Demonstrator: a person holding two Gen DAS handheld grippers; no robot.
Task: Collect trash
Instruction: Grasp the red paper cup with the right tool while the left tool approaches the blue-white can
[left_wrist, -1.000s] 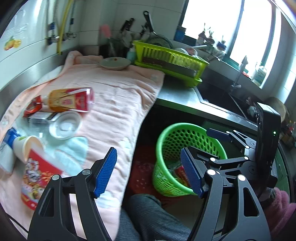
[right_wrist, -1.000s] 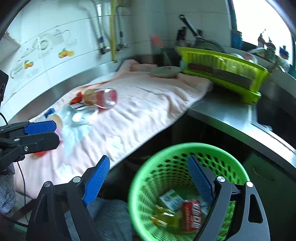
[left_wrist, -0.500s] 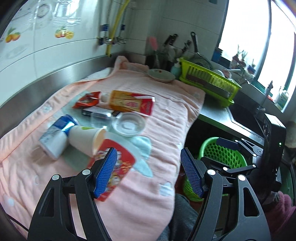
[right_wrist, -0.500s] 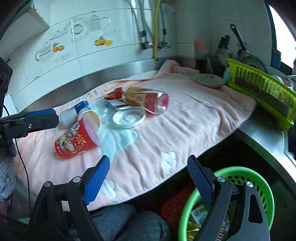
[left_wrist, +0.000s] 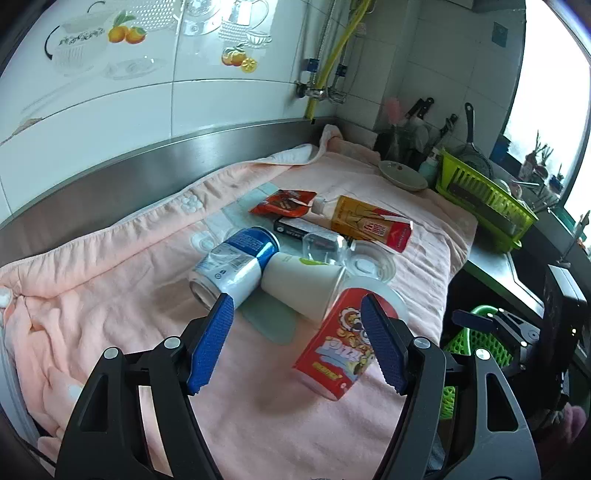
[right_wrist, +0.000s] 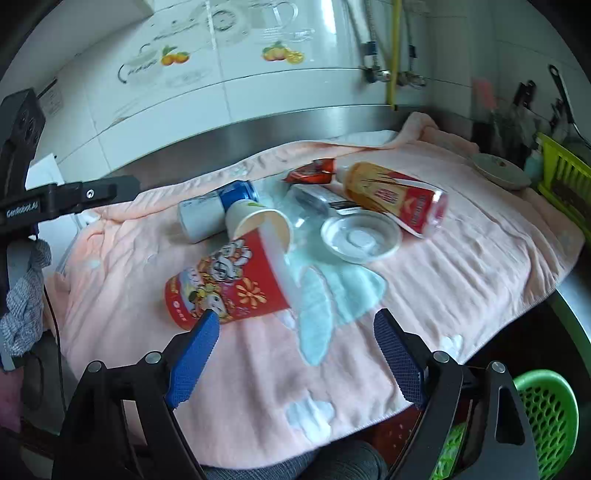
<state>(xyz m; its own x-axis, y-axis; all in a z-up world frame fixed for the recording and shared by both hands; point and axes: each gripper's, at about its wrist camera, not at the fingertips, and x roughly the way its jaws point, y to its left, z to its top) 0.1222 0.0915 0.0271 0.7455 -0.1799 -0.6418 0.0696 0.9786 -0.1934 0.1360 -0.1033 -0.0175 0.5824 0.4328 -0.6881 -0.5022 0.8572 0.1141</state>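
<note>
Trash lies on a pink towel (left_wrist: 122, 295): a red cartoon cup (left_wrist: 338, 350) (right_wrist: 229, 284) on its side, a white paper cup (left_wrist: 299, 282) (right_wrist: 255, 219), a blue-white can (left_wrist: 236, 266) (right_wrist: 214, 208), a yellow-red bottle (left_wrist: 369, 223) (right_wrist: 395, 199), a clear lid (left_wrist: 371, 262) (right_wrist: 360, 236), a red wrapper (left_wrist: 284, 203) (right_wrist: 312, 171) and a dark box (left_wrist: 295, 227). My left gripper (left_wrist: 295, 347) is open and empty, just before the cups. My right gripper (right_wrist: 295, 362) is open and empty, near the red cup. The green trash basket (left_wrist: 476, 347) (right_wrist: 546, 413) stands below the counter edge.
A grey dish (left_wrist: 402, 175) (right_wrist: 498, 171) sits at the towel's far end. A yellow-green dish rack (left_wrist: 484, 201) (right_wrist: 565, 181) stands beyond it, with knives and utensils by the wall. A steel backsplash and tiled wall run along the back.
Both grippers swung left from above the green basket to over the towel. The trash pile now sits close in front of both, and the basket has slid to the lower right.
</note>
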